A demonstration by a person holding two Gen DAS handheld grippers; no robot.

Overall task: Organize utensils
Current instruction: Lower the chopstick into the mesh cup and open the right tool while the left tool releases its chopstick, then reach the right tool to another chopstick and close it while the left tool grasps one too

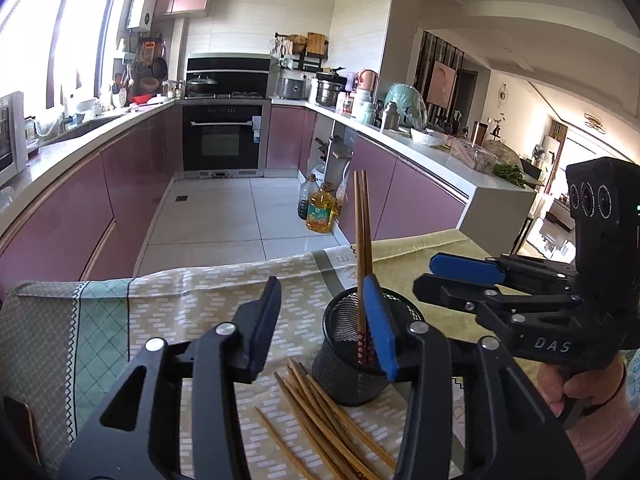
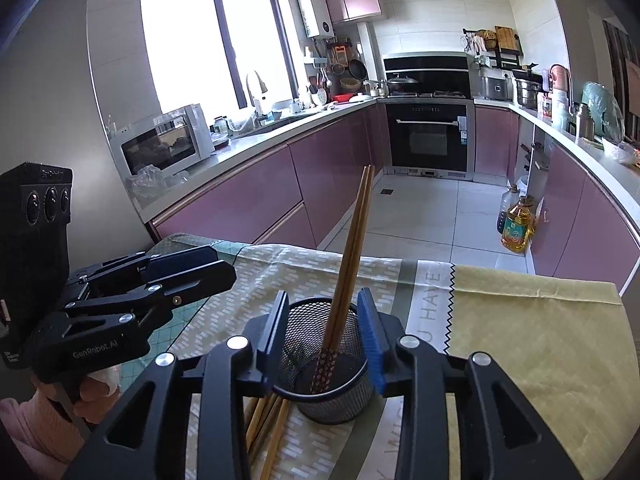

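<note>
A black mesh cup [image 1: 354, 354] stands on the tablecloth and holds two wooden chopsticks [image 1: 362, 240] upright. Several loose chopsticks [image 1: 320, 424] lie on the cloth just in front of the cup. My left gripper [image 1: 320, 320] is open and empty, its right finger in front of the cup. My right gripper [image 2: 324, 332] is open, its fingers on either side of the cup [image 2: 324, 364] with the two chopsticks [image 2: 352, 248] between them. It also shows in the left wrist view [image 1: 460, 276], to the right of the cup. The left gripper [image 2: 200, 268] shows at left in the right wrist view.
The table carries a patterned cloth [image 1: 192, 300] with a yellow part [image 2: 532, 340] at the right. Beyond the table edge lies the kitchen floor with oil bottles [image 1: 320, 210], pink cabinets and an oven [image 1: 224, 136].
</note>
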